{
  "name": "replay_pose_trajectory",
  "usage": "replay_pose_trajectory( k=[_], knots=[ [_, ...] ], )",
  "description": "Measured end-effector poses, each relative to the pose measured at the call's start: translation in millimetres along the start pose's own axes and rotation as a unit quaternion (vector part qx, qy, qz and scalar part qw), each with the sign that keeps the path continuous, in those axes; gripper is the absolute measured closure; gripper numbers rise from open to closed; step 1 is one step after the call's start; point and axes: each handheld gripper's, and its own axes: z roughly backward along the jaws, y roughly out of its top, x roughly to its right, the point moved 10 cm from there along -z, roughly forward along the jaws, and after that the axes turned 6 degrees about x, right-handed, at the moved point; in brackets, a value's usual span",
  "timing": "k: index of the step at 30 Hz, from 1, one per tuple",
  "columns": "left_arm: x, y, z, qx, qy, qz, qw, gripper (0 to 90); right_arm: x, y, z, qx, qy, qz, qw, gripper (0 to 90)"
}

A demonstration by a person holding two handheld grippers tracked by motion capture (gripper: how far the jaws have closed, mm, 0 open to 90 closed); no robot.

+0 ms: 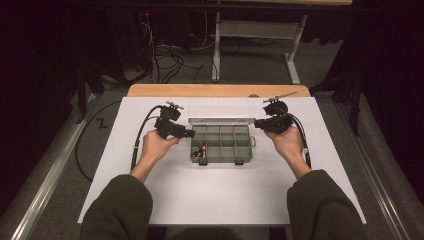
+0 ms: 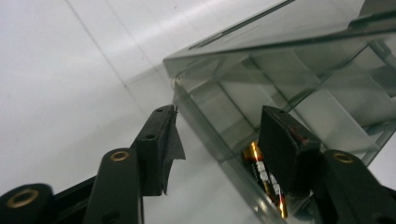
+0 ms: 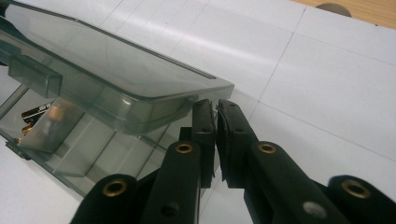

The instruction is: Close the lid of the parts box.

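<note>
Inside, the smoky clear organiser box (image 1: 222,142) holds a battery (image 2: 265,179); left gripper (image 2: 219,140) straddles its wall, right gripper (image 3: 216,116) closed.

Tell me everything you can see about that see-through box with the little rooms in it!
The box looks like smoky clear plastic, split by thin walls into many small compartments. Its lid is raised along the far side, and two dark latches sit on the near edge. It rests on the white table. Batteries lie in the near-left compartment. The left gripper straddles the box's left wall, one finger outside, one inside by the batteries.
</note>
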Motion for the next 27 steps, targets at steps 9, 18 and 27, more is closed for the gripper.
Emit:
replay_pose_trajectory(
  k=[9,18,27],
  knots=[
    [-8.4,22.6,14.0,0.028,0.009,0.037,0.9989,62.3,-1.2,-3.1,0.5,-0.003,0.003,0.003,1.0,87.9],
    [9.9,35.3,23.6,0.053,-0.025,0.048,0.9971,63.5,-3.1,-6.7,2.8,0.0,0.008,0.007,0.9999,87.9],
    [21.8,42.2,29.5,0.067,-0.043,0.047,0.9957,68.8,-4.2,-11.4,3.5,-0.003,0.013,0.01,0.9999,88.0]
  ],
)
